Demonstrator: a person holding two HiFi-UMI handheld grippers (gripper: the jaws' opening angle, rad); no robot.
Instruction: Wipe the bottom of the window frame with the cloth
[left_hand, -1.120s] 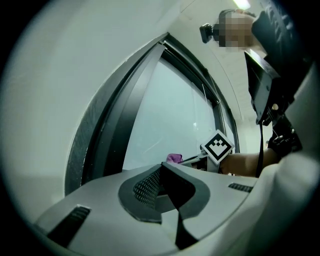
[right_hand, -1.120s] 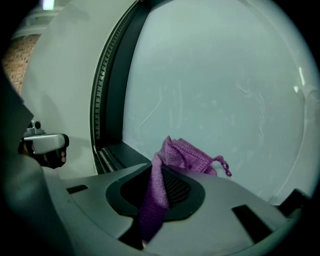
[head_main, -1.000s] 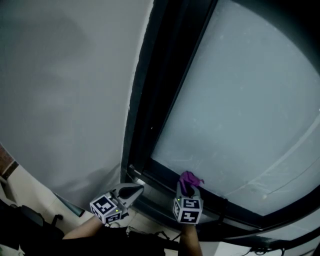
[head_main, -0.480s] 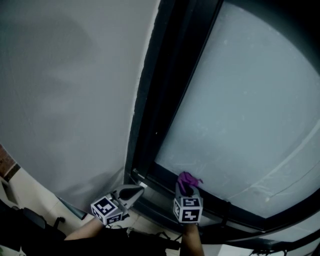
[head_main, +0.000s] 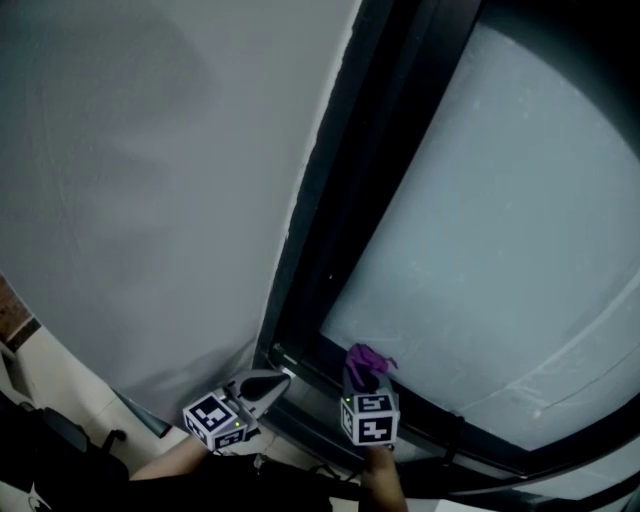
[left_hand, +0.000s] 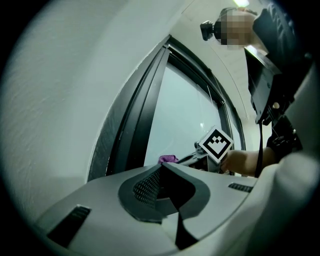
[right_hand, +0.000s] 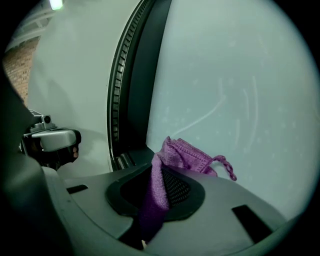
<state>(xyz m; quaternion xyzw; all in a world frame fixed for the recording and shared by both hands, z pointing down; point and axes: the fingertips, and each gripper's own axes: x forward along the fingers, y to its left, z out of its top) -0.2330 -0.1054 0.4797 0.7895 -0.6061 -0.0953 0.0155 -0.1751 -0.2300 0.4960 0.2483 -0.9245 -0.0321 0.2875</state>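
Observation:
A purple knitted cloth (right_hand: 184, 155) is clamped in my right gripper (right_hand: 161, 182), its bunched end sticking out toward the frosted pane. In the head view the cloth (head_main: 364, 361) sits against the dark bottom rail of the window frame (head_main: 420, 420), near its left corner, with the right gripper (head_main: 362, 381) below it. My left gripper (head_main: 270, 385) hovers shut and holding nothing at the frame's lower left corner. From the left gripper view, its jaws (left_hand: 162, 182) are pressed together, and the cloth (left_hand: 168, 159) shows beyond them.
The dark vertical frame post (head_main: 350, 190) rises from the corner, with a ribbed seal (right_hand: 117, 85) beside it. A pale wall (head_main: 150, 180) lies left of it and frosted glass (head_main: 500, 240) to the right. A brick patch (right_hand: 20, 65) shows at far left.
My right gripper and the cloth have slid a little left along the bottom rail toward the corner. The head view has tilted. The left gripper stays about where it was.

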